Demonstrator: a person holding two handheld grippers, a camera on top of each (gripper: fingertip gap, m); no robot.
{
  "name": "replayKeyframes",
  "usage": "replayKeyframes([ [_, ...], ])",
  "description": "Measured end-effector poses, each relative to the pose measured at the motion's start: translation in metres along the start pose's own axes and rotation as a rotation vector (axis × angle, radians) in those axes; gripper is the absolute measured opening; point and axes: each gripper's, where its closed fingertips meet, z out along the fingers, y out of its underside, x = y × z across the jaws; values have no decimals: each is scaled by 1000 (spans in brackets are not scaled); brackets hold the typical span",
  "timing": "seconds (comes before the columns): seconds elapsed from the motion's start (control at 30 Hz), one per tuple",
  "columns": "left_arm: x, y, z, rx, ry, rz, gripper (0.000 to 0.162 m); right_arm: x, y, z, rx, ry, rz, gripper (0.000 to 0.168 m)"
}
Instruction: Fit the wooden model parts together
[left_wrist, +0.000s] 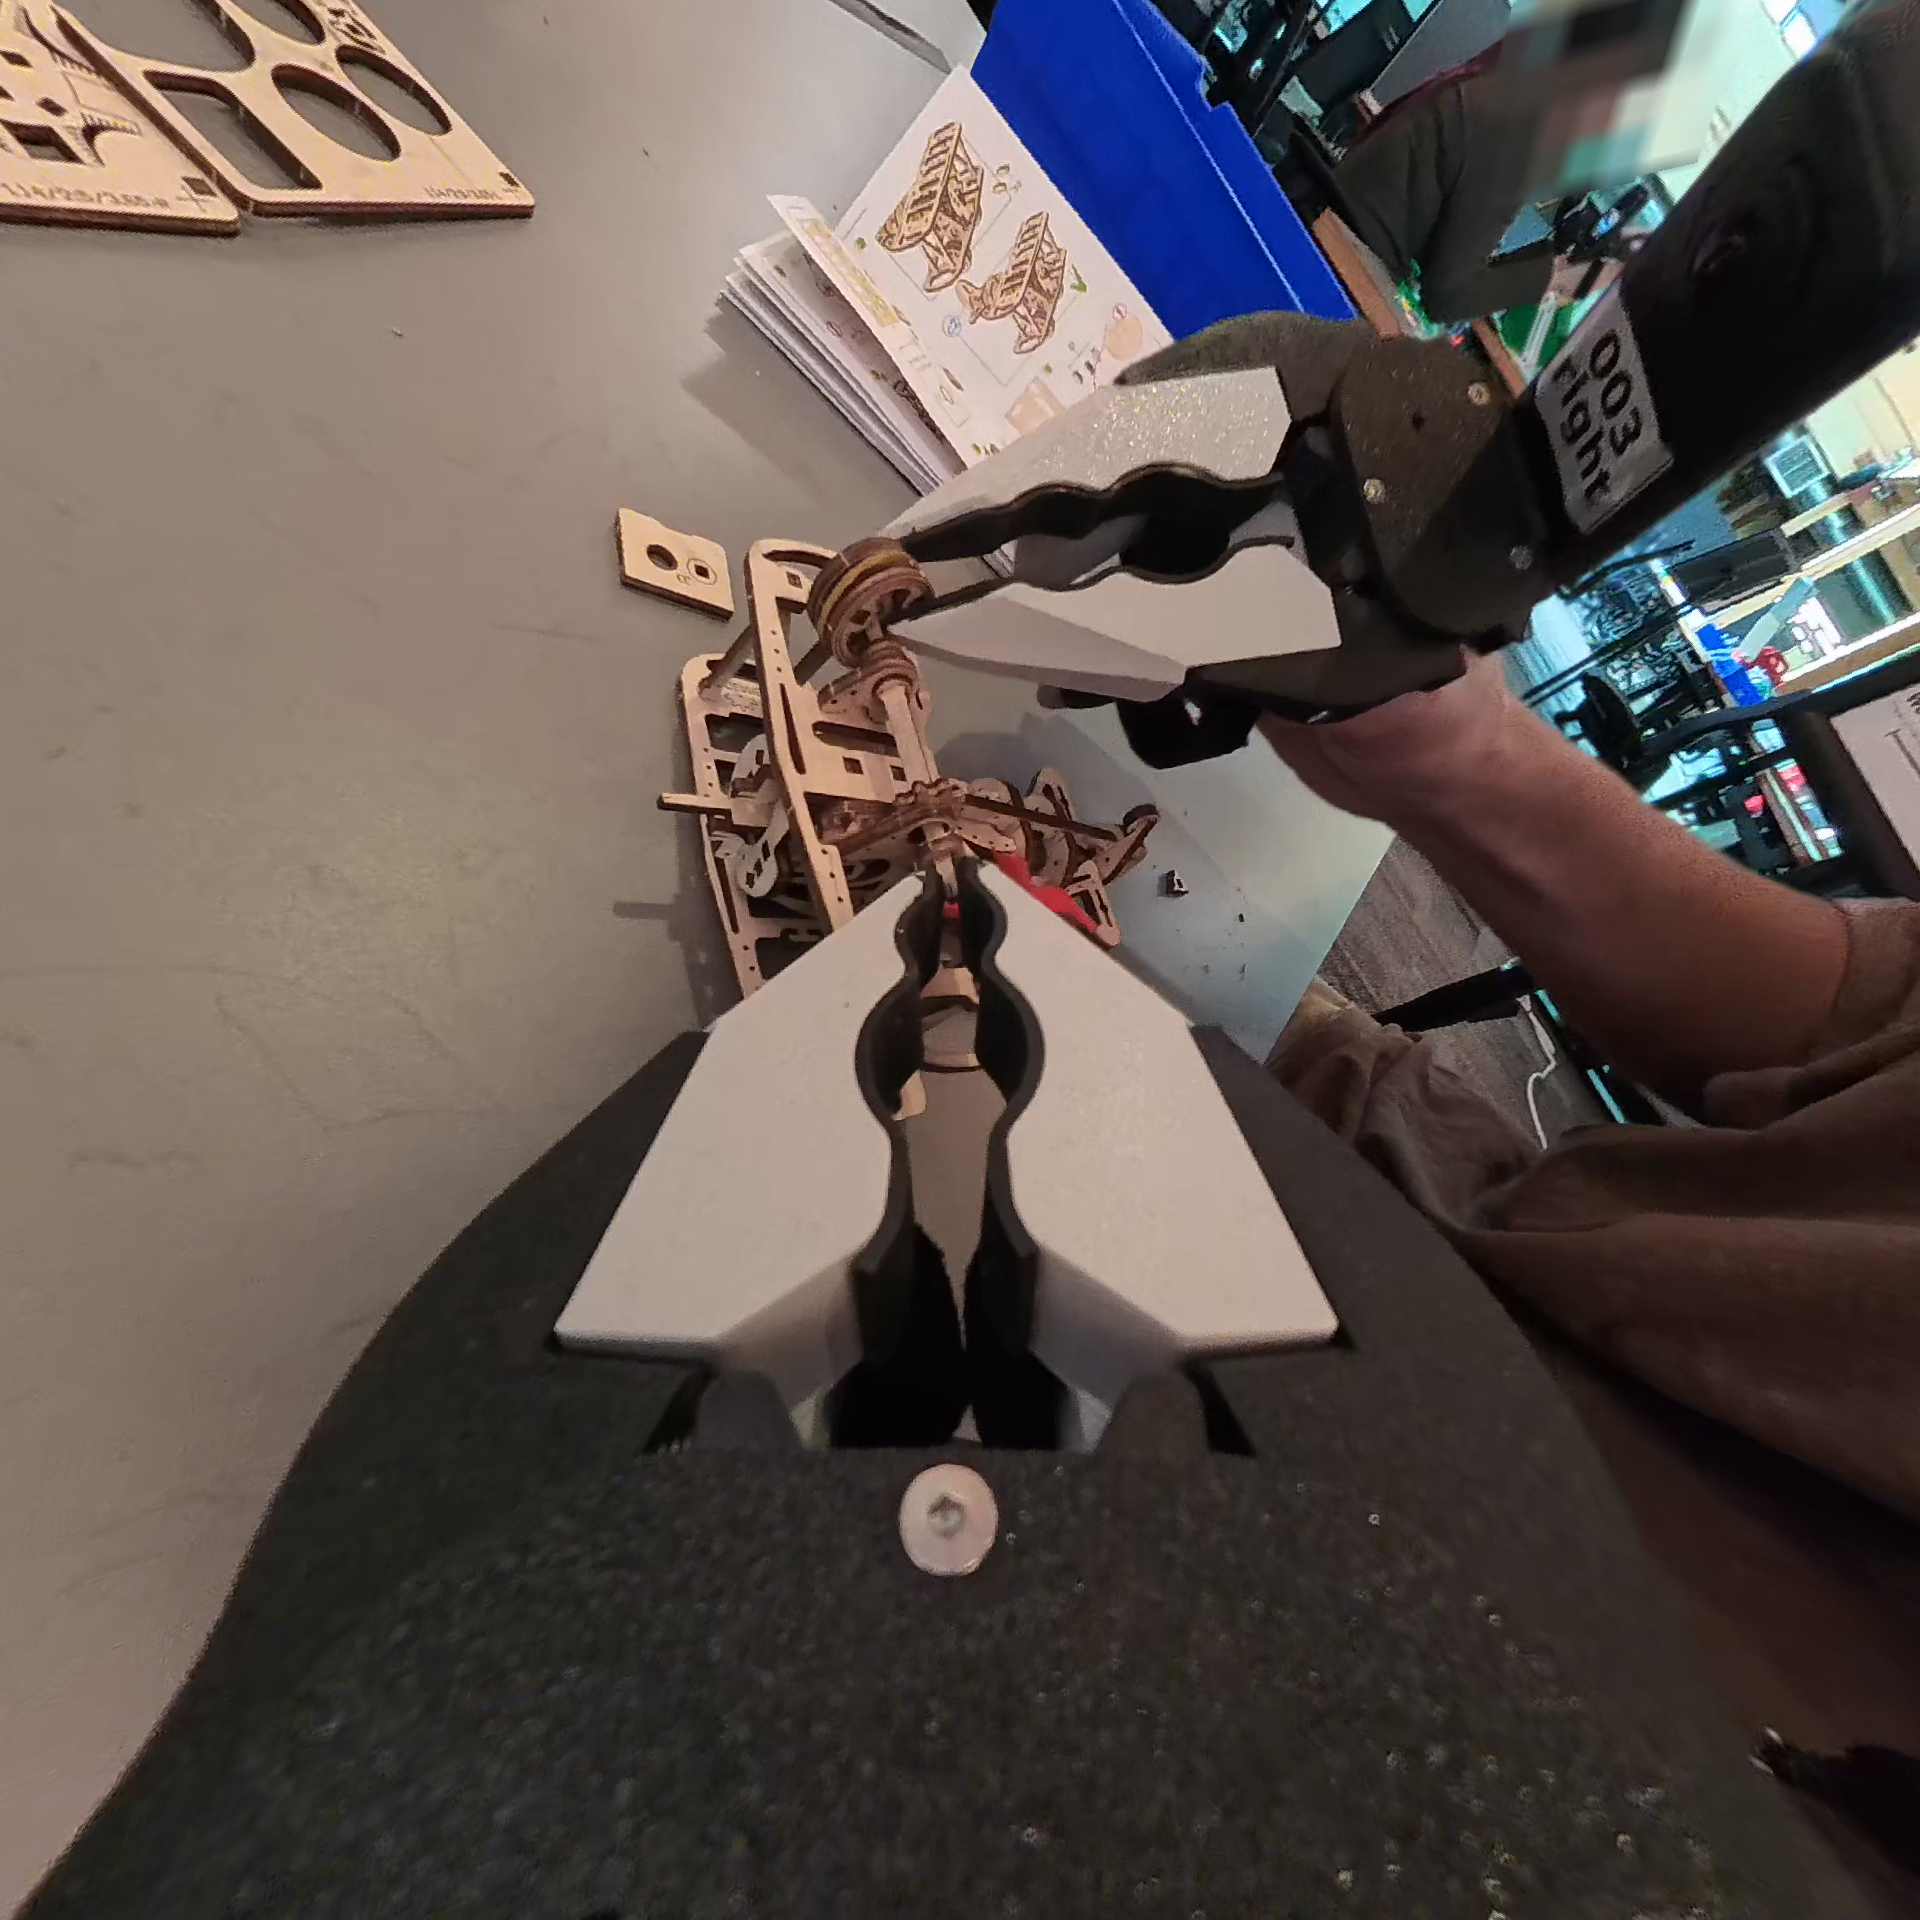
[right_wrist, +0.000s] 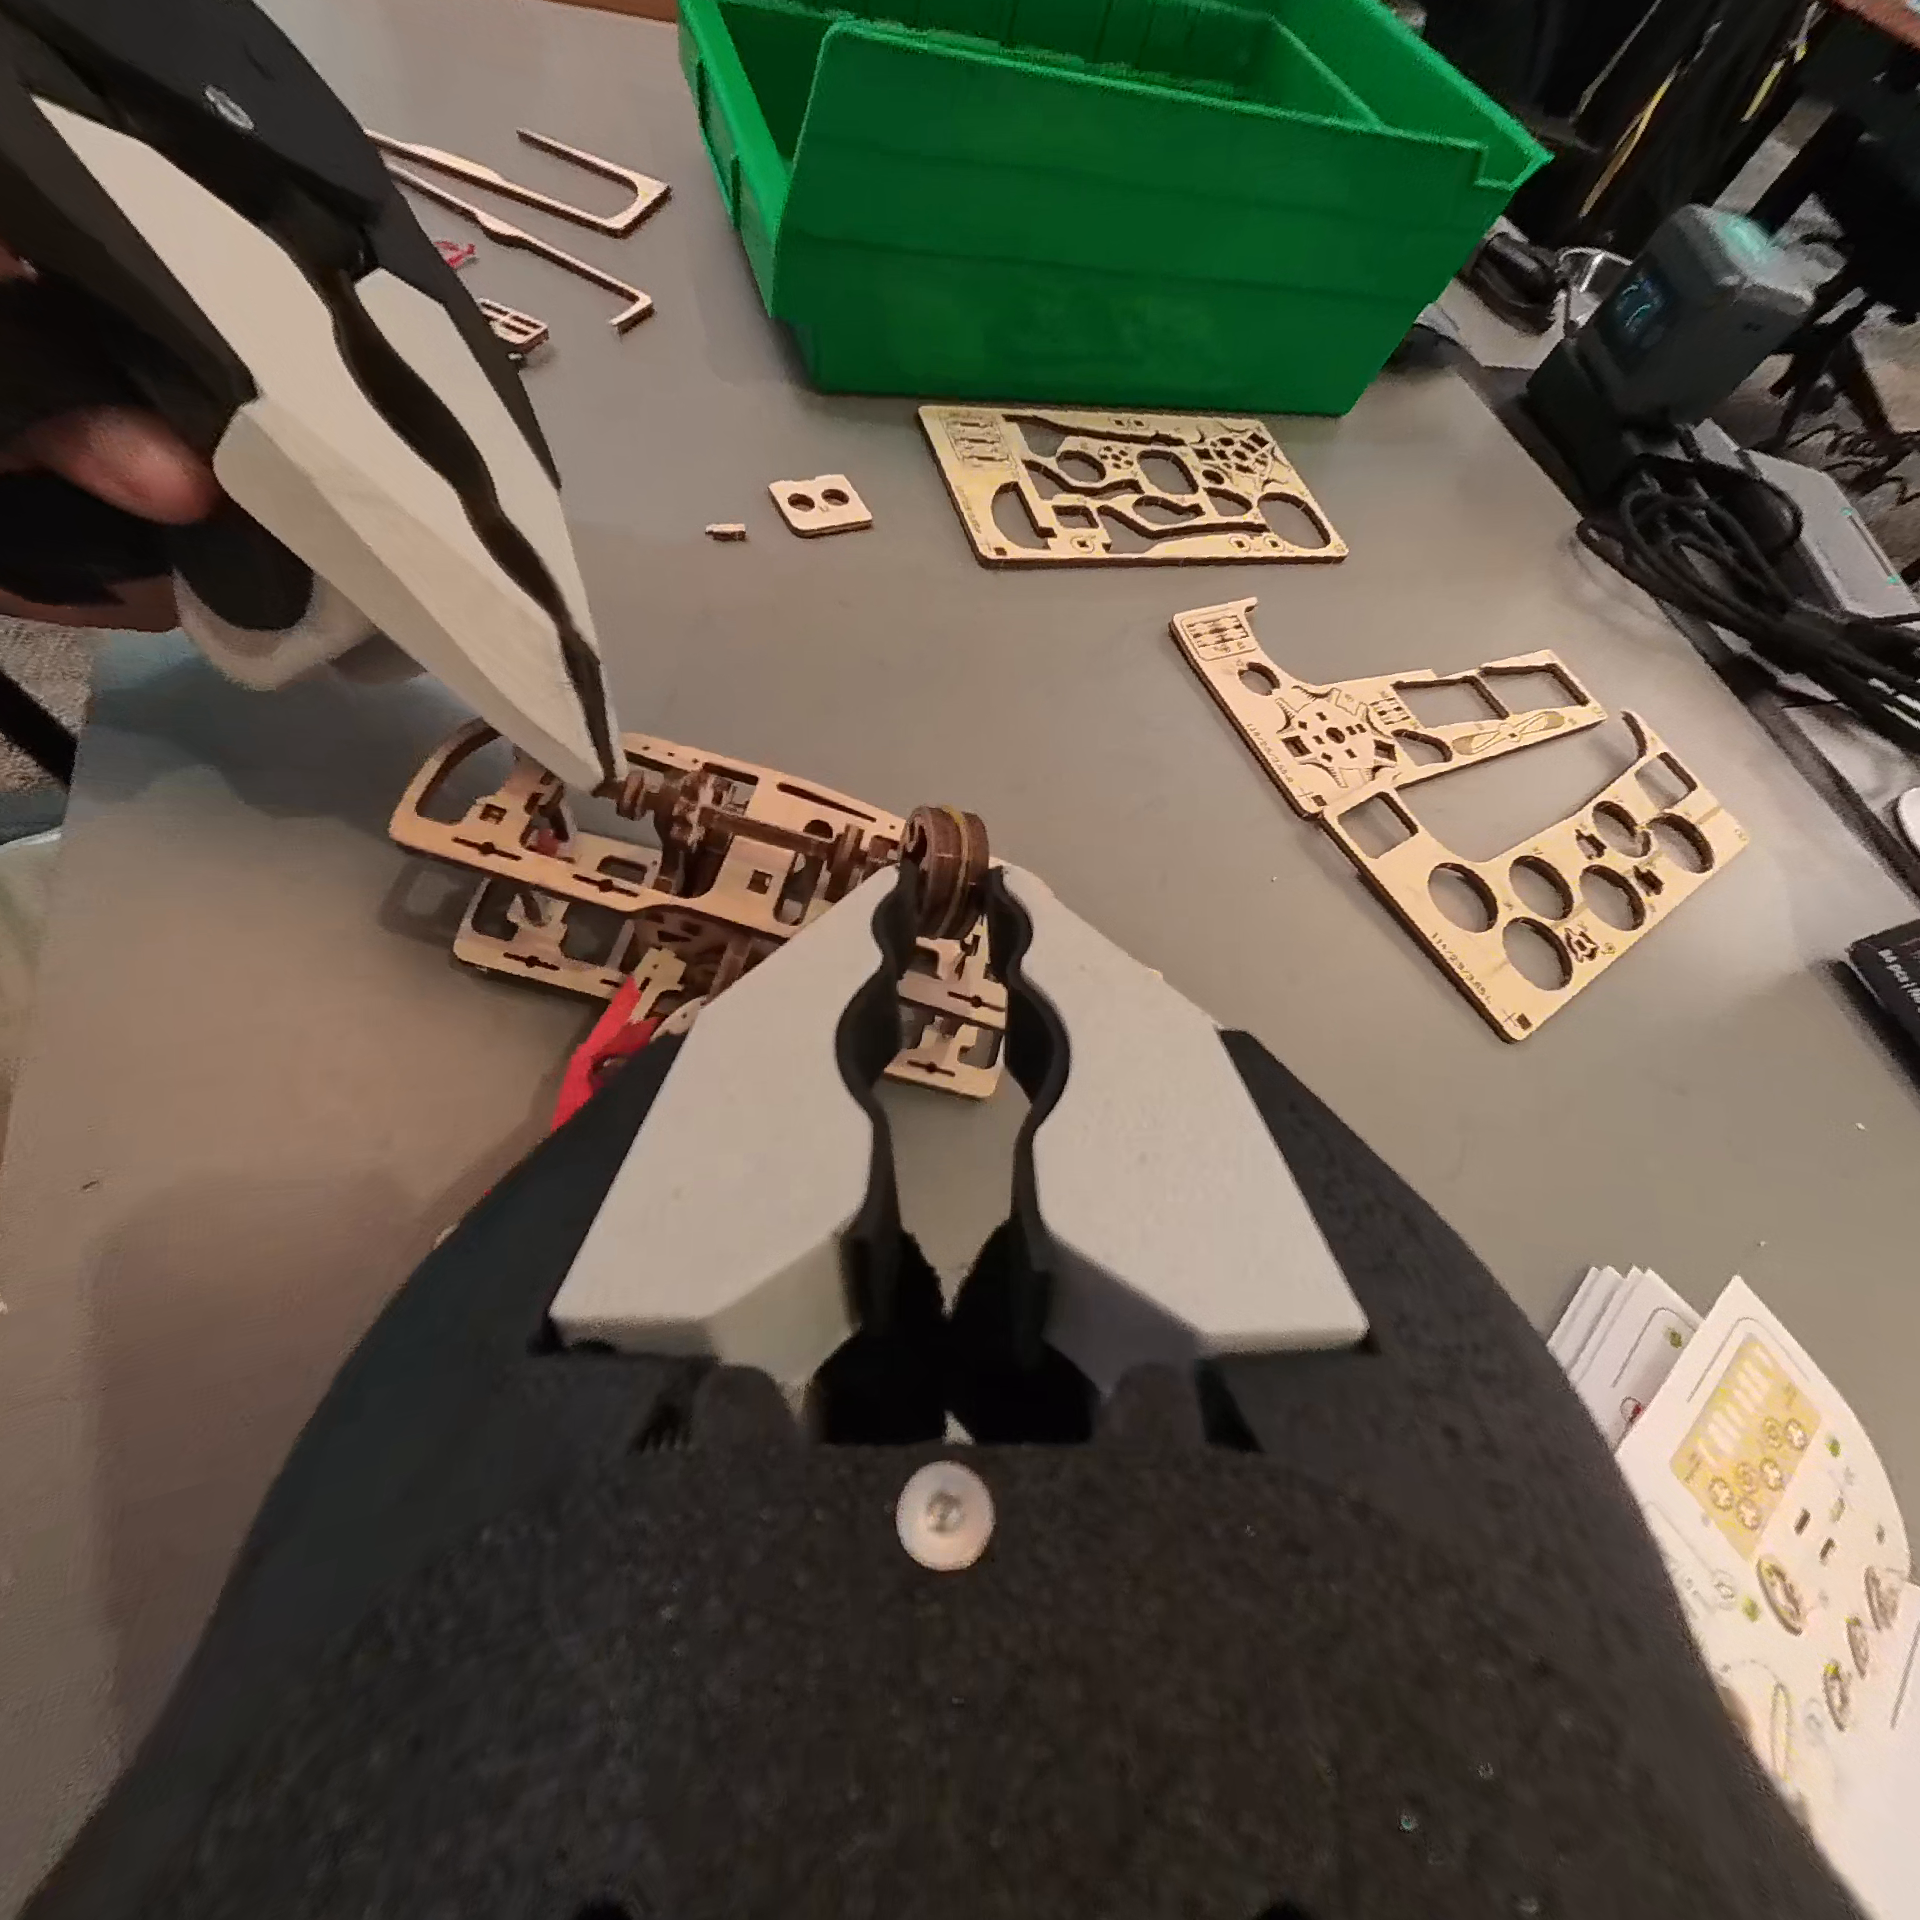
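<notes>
1. The right gripper (right_wrist: 940, 883) has its fingertips pinched on a small wooden wheel (right_wrist: 943, 854), holding it at the end of the model's axle.
2. The left gripper (left_wrist: 948, 883) is closed on a thin part at the other end of the wooden model (right_wrist: 665, 883).
3. The half-built model lies on the grey table (right_wrist: 1039, 727), near the punched-out plywood sheets (right_wrist: 1455, 790), a green bin (right_wrist: 1091, 208) and an instruction booklet (left_wrist: 966, 312).
</notes>
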Motion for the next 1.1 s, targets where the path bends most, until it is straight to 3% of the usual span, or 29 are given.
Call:
replayKeyframes([
  [0.4,0,1,0,-3,-17,40,0,-1,2,-1,-122,-97,18,12],
  [1.1,1,-2,1,41,47,-79,0,-3,0,-3,53,-148,199,10],
])
